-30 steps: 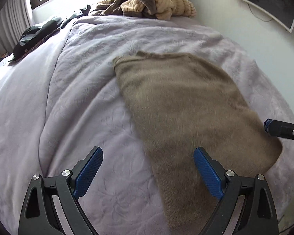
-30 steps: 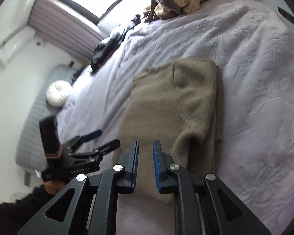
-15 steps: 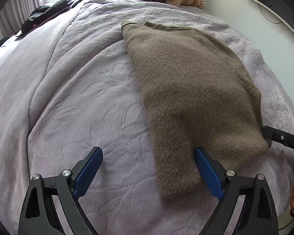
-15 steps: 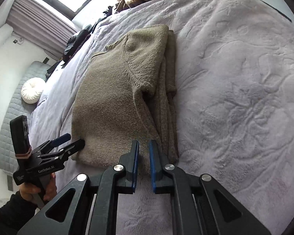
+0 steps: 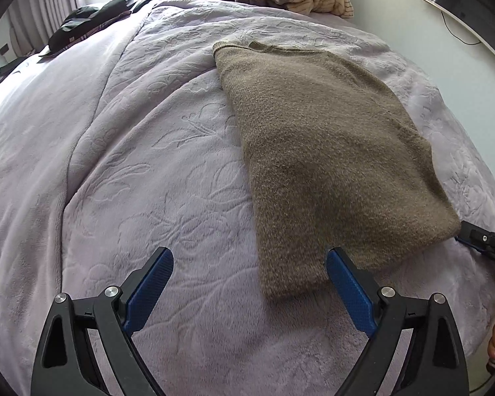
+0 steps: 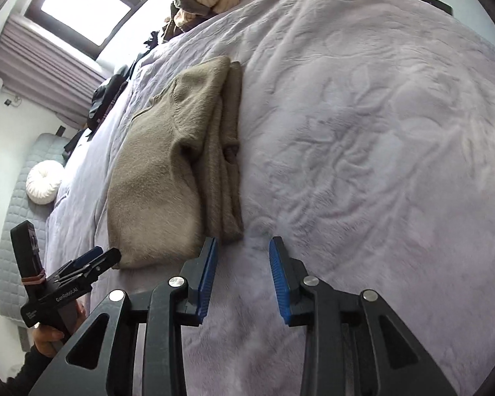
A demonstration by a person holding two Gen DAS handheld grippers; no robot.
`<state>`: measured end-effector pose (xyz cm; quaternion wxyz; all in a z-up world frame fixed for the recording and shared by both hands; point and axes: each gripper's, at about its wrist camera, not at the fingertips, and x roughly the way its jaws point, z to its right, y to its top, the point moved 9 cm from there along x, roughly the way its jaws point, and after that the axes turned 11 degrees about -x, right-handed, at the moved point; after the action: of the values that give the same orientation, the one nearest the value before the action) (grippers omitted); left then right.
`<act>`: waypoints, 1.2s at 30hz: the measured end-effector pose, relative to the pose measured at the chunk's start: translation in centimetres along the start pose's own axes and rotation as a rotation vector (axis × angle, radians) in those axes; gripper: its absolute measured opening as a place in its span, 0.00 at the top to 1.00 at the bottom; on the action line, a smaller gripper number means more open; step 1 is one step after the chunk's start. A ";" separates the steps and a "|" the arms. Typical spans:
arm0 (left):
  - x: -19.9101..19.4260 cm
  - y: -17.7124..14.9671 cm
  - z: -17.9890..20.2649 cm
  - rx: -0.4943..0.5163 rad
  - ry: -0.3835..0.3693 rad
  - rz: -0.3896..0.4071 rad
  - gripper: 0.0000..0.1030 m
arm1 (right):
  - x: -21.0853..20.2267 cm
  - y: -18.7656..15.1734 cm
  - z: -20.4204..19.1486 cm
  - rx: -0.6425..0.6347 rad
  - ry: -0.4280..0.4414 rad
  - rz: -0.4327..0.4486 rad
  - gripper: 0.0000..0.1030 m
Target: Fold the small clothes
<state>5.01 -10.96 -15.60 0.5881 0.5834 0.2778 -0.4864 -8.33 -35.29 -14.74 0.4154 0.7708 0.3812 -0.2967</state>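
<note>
Both grippers, left gripper [image 5: 249,292] and right gripper [image 6: 242,277], gape empty: pinch all layers at the sweater's [image 5: 316,151] near hem corners, then fold evenly.

Bright daylight from window [image 6: 82,10] far beyond the jaws, glass blown out w/ glare. Soft shadows on bed [image 5: 148,165] just ahead of jaws. Strong fisheye bend + dark corners; both views sharp.

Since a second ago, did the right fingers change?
Yes. The right gripper has opened: its fingers were nearly together, now spread apart at the sweater corner on the blanket.
</note>
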 end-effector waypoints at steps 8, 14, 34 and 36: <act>-1.1 -0.1 0.2 0.001 0.001 0.014 0.08 | -1.0 -0.4 -0.5 0.000 0.007 0.009 0.56; -1.8 -0.2 0.3 0.006 0.007 0.028 0.08 | -0.9 -0.1 -1.7 -0.009 0.018 0.012 0.49; -1.5 0.1 0.7 0.026 0.027 0.029 0.00 | -0.7 -0.3 -1.4 0.002 0.031 0.004 0.38; -1.5 0.2 0.7 0.035 0.032 0.044 0.00 | -0.7 -0.1 -1.4 -0.003 0.029 0.003 0.37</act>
<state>4.48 -11.31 -14.03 0.5835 0.6074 0.2659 -0.4688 -8.57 -34.25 -13.56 0.4116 0.7749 0.3865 -0.2840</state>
